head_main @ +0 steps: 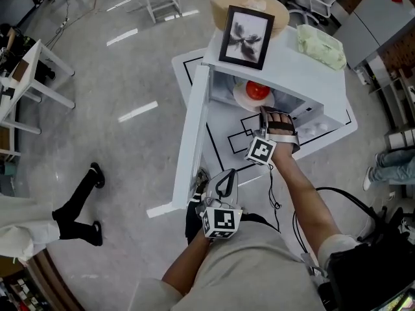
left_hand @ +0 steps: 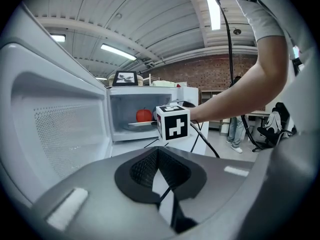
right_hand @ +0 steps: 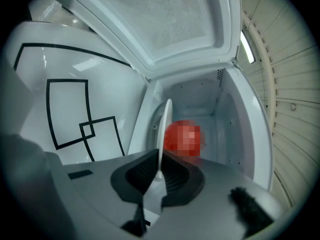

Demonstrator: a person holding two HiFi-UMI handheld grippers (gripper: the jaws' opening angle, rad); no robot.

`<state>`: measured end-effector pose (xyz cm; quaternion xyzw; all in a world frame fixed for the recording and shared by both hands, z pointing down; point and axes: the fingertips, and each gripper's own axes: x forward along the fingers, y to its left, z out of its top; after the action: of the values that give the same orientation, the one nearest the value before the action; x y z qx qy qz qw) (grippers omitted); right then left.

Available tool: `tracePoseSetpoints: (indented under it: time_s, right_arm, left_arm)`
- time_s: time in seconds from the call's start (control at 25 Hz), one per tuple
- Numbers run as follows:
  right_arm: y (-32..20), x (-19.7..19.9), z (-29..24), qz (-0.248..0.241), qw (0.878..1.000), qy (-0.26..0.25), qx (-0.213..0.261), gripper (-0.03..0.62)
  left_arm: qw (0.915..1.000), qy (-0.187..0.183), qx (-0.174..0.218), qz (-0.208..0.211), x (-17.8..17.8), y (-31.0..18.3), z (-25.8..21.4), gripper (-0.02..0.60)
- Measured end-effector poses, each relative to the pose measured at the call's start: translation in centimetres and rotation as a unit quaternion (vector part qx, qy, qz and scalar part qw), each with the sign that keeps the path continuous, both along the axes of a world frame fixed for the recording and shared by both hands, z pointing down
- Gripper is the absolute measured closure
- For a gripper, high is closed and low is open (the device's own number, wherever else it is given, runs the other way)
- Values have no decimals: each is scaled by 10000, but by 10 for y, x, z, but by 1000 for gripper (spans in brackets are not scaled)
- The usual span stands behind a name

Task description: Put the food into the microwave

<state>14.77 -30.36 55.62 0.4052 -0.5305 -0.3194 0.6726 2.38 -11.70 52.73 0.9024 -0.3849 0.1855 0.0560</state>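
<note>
Overhead, a workshop's glossy grey floor (head_main: 130, 76) holds a white desk (head_main: 220, 154) marked with black outlines. Toward its far edge stands a white microwave (head_main: 305, 70), door (head_main: 191, 141) open for loading. Right claw (right_hand: 160, 169), pinched narrow on a white plate (right_hand: 162, 129), keeps red food (head_main: 257, 90) level inside the cavity. Left claw (left_hand: 159, 166), closed and empty, hangs beside the door.

A white table (head_main: 224, 151), marked with black outlined rectangles, stands at centre frame on a glossy grey floor (head_main: 130, 76). A white microwave (head_main: 292, 76), its door open, sits directly on the tabletop, toward the upper right.
</note>
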Motion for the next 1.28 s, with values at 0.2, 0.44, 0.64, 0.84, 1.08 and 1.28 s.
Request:
tracePoseSetpoints:
  time_s: [0.2,0.44,0.64,0.84,1.08,1.28]
  right_arm:
    - [-13,3,10,39,10000,32,-46,568]
    - [-29,7,13,124,9999,96,-46,568]
    - [-42,11,16,174,9997,167,-38,568]
    - [-52,12,18,153,9995,266,-18,568]
    - [-66,10,18,134,9995,287,34,568]
    - [-73,12,20,144,9994,320,42,568]
  left_arm:
    - [10000,-26,-27,-12,-1,-3,4,575]
    - [10000,-22,-60,4,0,-5,6,575]
    - [9999,-39,-92,11,1,-7,8,575]
    - [9999,-47,-128,1,1,-9,11,575]
    - [9998,-33,-171,-55,-1,-9,14,575]
    - [9997,-35,-203,-86,0,-10,16,575]
